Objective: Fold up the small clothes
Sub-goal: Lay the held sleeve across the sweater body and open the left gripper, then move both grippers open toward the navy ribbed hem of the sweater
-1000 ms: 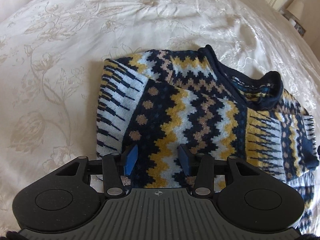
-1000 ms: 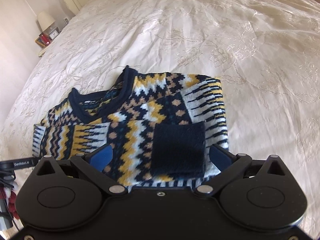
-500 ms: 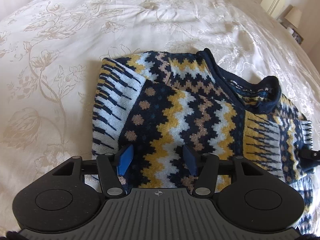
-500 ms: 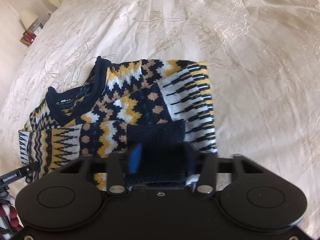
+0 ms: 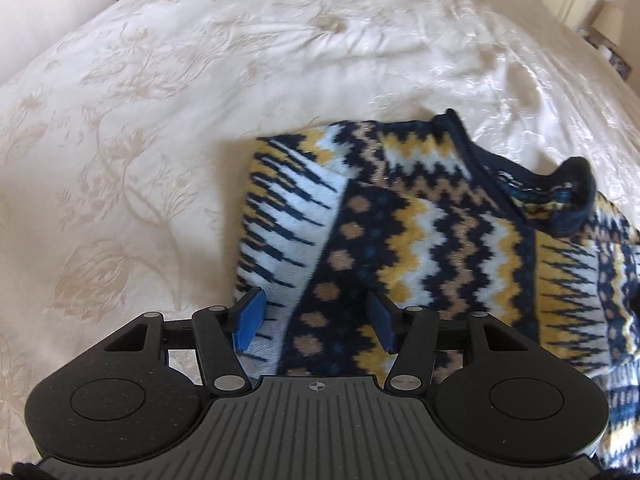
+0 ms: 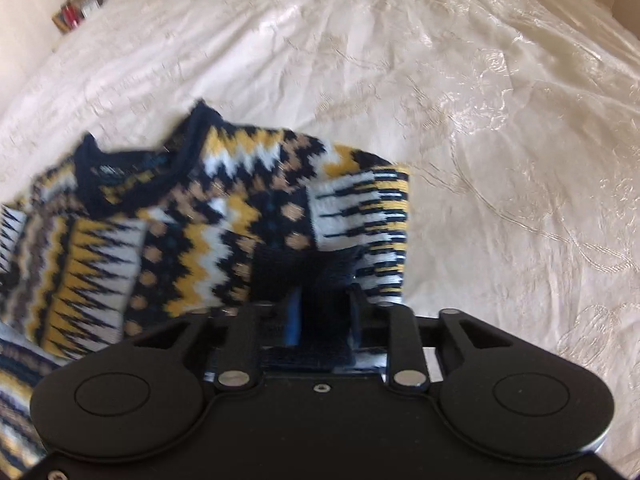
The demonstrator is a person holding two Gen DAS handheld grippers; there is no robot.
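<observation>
A small knitted sweater [image 5: 420, 232] in navy, yellow, white and tan zigzags lies partly folded on the bed, collar [image 5: 568, 196] at the far right in the left wrist view. My left gripper [image 5: 316, 322] is open, its blue pads either side of the sweater's near edge. In the right wrist view the sweater [image 6: 192, 232] is lifted and blurred. My right gripper [image 6: 324, 316] is shut on the navy sleeve cuff [image 6: 304, 268] and holds it up.
The cream bedspread [image 5: 200, 80] with a floral pattern spreads all around the sweater. A bedside table with a lamp [image 5: 608, 24] stands at the far right. Another nightstand with small items [image 6: 76, 8] shows at the far left in the right wrist view.
My right gripper closed on the navy cuff and lifted it, pulling the sweater up. My left gripper opened wider and shifted left along the sweater's near edge.
</observation>
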